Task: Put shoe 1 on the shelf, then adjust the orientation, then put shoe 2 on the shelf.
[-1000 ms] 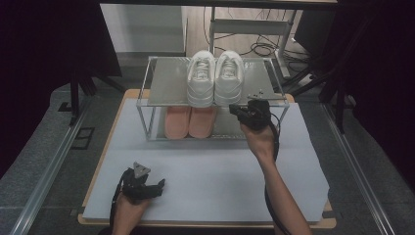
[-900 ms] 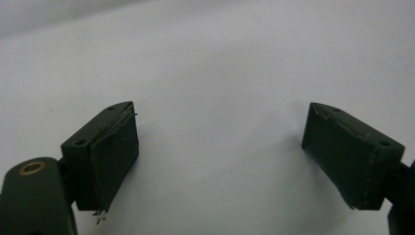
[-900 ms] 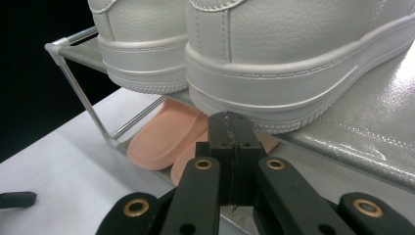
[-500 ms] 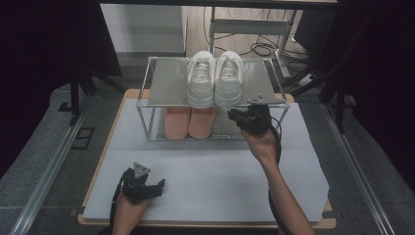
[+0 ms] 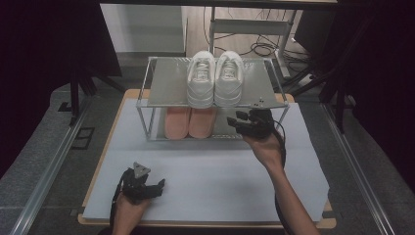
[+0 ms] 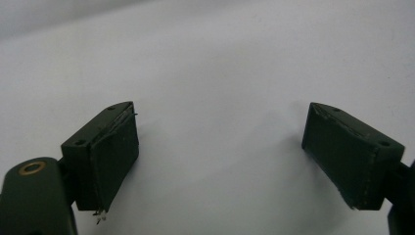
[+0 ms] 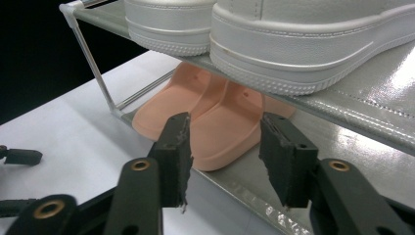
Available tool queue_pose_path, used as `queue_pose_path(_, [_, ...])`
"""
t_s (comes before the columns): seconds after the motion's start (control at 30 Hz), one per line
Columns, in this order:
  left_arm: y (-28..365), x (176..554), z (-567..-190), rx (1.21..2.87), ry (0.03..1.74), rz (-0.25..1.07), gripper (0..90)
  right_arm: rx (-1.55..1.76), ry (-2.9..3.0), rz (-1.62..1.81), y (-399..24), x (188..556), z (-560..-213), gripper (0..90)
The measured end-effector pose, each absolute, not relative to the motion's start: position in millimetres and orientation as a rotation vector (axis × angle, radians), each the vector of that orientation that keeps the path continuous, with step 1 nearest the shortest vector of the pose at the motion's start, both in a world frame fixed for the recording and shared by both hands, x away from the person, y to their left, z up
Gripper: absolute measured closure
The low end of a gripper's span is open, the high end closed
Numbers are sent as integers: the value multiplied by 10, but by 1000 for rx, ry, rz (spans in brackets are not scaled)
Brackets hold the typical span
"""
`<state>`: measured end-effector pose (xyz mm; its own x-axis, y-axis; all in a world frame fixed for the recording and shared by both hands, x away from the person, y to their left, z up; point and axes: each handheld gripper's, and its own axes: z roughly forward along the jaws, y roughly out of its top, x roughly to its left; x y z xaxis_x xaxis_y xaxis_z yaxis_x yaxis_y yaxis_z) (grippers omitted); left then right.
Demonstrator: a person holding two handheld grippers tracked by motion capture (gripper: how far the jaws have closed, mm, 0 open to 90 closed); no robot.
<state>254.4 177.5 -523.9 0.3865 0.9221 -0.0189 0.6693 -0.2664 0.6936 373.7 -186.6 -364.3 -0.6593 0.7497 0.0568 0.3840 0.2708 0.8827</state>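
The right tool (image 5: 243, 121) has just been opening and now stands half apart with nothing between its jaws, at the rack's (image 5: 161, 83) front right corner, aimed at the pink slippers (image 7: 215, 122) on the lower shelf. Driven in too high, it could strike the top shelf edge and jolt the white sneakers (image 5: 215, 78) off. The left tool (image 5: 147, 188) rests wide and empty near the tabletop's (image 5: 220, 171) front left corner.

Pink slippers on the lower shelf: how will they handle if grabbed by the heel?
The pink slippers look like moulded foam: probably light and slightly squashy. The smooth surface may slip. Under the low white sneakers' shelf, one likely slides out flat.
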Motion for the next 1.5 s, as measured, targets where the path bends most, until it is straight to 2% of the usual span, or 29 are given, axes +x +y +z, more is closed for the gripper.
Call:
queue_pose_path(0.7, [1771, 2541, -5240, 2024, 1362, 528, 137, 1006, 2229, 1262, -2026, 3460, -3753, 397])
queue_pose_path(1.5, [1769, 2541, -5240, 2023, 1363, 527, 136, 1026, 2236, 1193, -2461, 3166, -3871, 360])
